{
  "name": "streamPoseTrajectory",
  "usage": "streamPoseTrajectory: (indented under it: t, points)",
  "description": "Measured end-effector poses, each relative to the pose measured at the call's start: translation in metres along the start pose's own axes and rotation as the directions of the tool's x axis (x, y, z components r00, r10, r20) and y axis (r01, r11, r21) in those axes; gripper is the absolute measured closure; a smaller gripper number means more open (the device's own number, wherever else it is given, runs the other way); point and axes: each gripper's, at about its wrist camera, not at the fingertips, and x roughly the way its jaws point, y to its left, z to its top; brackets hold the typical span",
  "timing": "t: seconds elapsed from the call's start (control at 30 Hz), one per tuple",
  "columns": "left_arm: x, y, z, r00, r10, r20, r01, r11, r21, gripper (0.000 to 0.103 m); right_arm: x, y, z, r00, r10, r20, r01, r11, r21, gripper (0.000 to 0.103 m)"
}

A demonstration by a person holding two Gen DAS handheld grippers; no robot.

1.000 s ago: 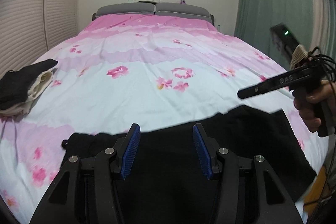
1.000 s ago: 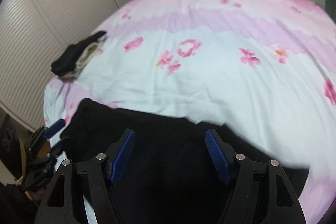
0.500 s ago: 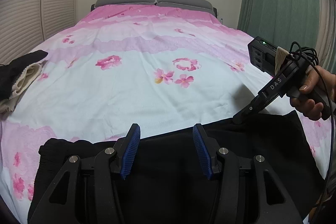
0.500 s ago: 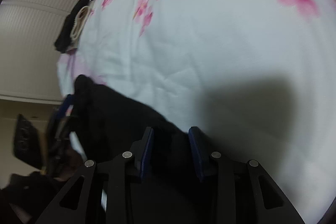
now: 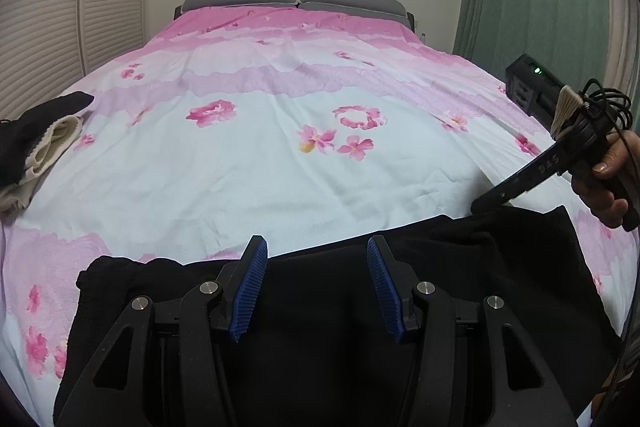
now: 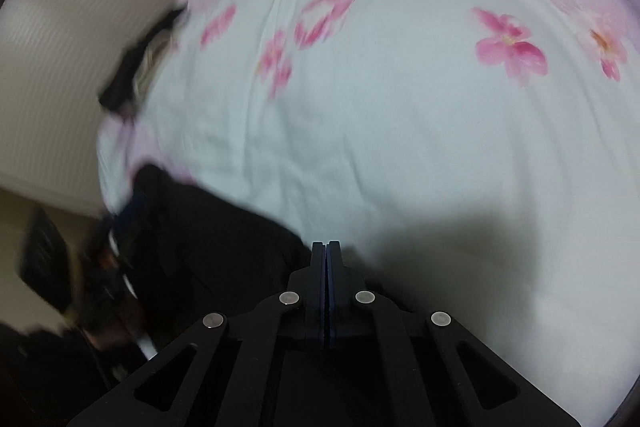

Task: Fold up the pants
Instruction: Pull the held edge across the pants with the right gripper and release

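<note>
One pair of black pants lies flat across the near edge of the bed, at six o'clock. Two claws work it. The left claw hovers over the pants' middle, its two blue pads half apart with nothing between them. The right claw, at three o'clock, is pressed tight together at the pants' far edge; whether cloth is pinched I cannot tell. One small pile of clothes sits at nine o'clock.
</note>
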Motion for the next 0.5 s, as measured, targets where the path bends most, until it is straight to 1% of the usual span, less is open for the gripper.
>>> streamPoseTrajectory:
  t: [0.03, 0.07, 0.1, 0.13, 0.17, 0.23, 0.33, 0.37, 0.4, 0.43, 0.5]
  points:
    - [-0.001, -0.001, -0.001, 1.0, 0.001, 0.002, -0.001, 1.0, 0.002, 0.052, 0.003, 0.001, 0.001, 0.999, -0.034, -0.021, 0.034, 0.999, -0.01, 0.096]
    - [-0.001, -0.001, -0.001, 1.0, 0.001, 0.002, -0.001, 1.0, 0.002, 0.052, 0.004, 0.0, 0.003, 0.998, -0.06, -0.028, 0.06, 0.998, -0.011, 0.084]
    - [-0.001, -0.001, -0.002, 1.0, -0.003, -0.001, 0.003, 1.0, 0.0, 0.052, 0.004, -0.004, 0.004, 0.997, -0.07, -0.032, 0.07, 0.998, -0.005, 0.068]
    - [-0.001, -0.001, -0.002, 1.0, -0.007, -0.005, 0.007, 1.0, -0.002, 0.052, 0.006, -0.006, 0.007, 0.998, -0.049, -0.042, 0.049, 0.999, 0.002, 0.063]
    - [-0.001, -0.001, -0.002, 1.0, -0.008, -0.006, 0.008, 1.0, -0.001, 0.052, 0.008, -0.006, 0.009, 0.998, -0.025, -0.055, 0.026, 1.0, 0.007, 0.061]
    - [-0.003, -0.001, -0.003, 1.0, -0.003, -0.005, 0.003, 1.0, 0.007, 0.052, 0.012, -0.003, 0.011, 0.997, -0.013, -0.071, 0.013, 1.0, 0.003, 0.061]
    - [-0.004, 0.002, -0.004, 1.0, 0.002, -0.005, -0.002, 1.0, 0.004, 0.052, 0.028, 0.005, 0.007, 0.991, -0.032, -0.133, 0.03, 0.999, -0.019, 0.061]
    - [-0.003, 0.003, -0.005, 1.0, 0.003, -0.006, -0.003, 1.0, 0.0, 0.052, 0.034, 0.005, 0.005, 0.988, -0.029, -0.153, 0.028, 1.0, -0.014, 0.065]
    - [-0.003, 0.005, -0.005, 1.0, 0.005, -0.006, -0.005, 1.0, -0.002, 0.052, 0.037, 0.006, 0.003, 0.987, -0.038, -0.156, 0.035, 0.999, -0.02, 0.072]
    - [-0.002, 0.006, -0.006, 1.0, 0.006, -0.007, -0.006, 1.0, -0.004, 0.052, 0.039, 0.007, 0.001, 0.987, -0.045, -0.157, 0.041, 0.999, -0.029, 0.076]
    - [-0.002, 0.008, -0.006, 1.0, 0.009, -0.007, -0.009, 1.0, -0.006, 0.052, 0.039, 0.013, -0.004, 0.99, -0.049, -0.131, 0.044, 0.998, -0.042, 0.088]
